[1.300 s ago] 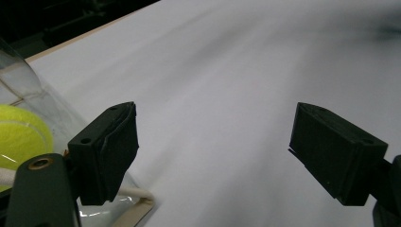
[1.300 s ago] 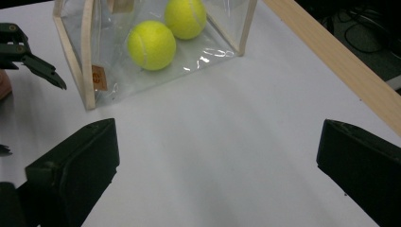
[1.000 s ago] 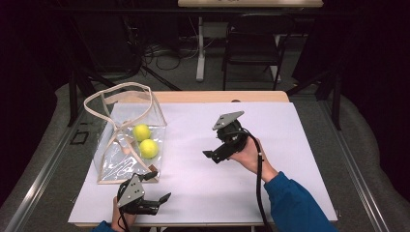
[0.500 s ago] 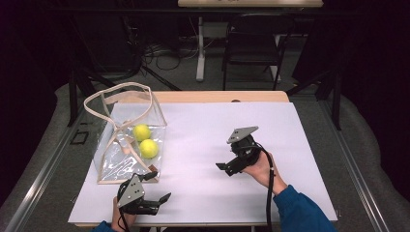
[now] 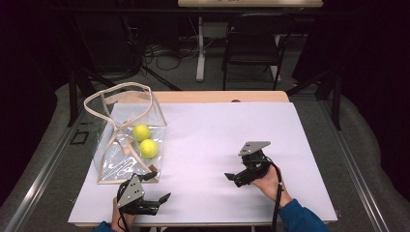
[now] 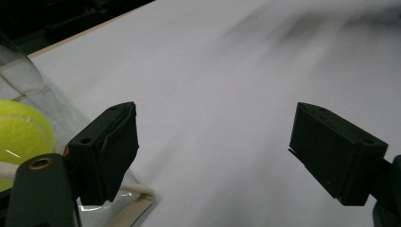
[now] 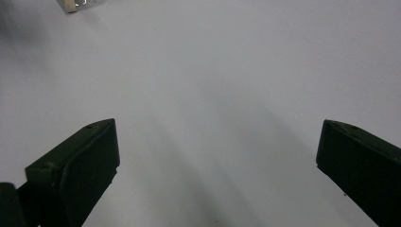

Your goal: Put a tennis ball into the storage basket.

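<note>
A clear bag [image 5: 112, 145] with beige straps stands on the left of the white table [image 5: 217, 125]. Two yellow tennis balls [image 5: 141, 132] [image 5: 149, 148] lie inside it. My left gripper [image 5: 158, 187] rests near the front edge, just below the bag's near corner, open and holding nothing. In the left gripper view its gripper [image 6: 213, 137] gapes over bare table, with a tennis ball [image 6: 19, 132] behind the bag's clear wall at far left. My right gripper [image 5: 233, 178] is held low at the front right, open and empty. In the right gripper view, the right gripper [image 7: 217, 156] faces plain white tabletop.
A beige strap [image 6: 137, 191] of the bag lies on the table by the left jaw. A bag corner [image 7: 75, 4] shows at the top left of the right gripper view. Beyond the table's far edge stand a dark chair [image 5: 251, 43] and cables on the floor.
The right gripper has drawn back from the table's middle toward the front right and come lower. The left gripper, the bag and the balls have stayed put.
</note>
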Demonstrator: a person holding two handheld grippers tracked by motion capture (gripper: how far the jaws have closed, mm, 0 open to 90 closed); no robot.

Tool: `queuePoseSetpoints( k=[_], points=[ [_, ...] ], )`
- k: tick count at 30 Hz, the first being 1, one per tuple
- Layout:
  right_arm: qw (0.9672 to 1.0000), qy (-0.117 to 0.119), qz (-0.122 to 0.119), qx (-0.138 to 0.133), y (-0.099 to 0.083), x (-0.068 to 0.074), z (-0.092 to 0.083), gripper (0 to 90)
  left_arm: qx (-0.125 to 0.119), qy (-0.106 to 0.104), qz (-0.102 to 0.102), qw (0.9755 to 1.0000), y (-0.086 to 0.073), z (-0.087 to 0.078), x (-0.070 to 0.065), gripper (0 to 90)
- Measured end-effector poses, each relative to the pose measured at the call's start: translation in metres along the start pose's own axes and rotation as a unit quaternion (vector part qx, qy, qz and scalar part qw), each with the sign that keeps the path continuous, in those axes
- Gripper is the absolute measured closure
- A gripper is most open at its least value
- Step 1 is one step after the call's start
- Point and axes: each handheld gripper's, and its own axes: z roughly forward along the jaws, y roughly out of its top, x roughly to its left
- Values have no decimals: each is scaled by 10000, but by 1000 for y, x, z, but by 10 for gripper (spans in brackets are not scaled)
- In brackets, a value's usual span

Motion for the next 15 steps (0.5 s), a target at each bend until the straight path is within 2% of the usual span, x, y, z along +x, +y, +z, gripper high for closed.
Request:
queuePoseSetpoints(
  k=[7,12,15],
  points=[
    [9999,-101,46,40,-20,2,-2,0,6,25,-5,10000,-1,1,0,161],
    [9998,-159,142,-56,-35,2,-6,0,29,44,11,10000,-1,0,-1,161],
    [9995,-291,125,-60,-45,4,-8,0,33,62,9,10000,-1,-1,-1,161]
  ],
)
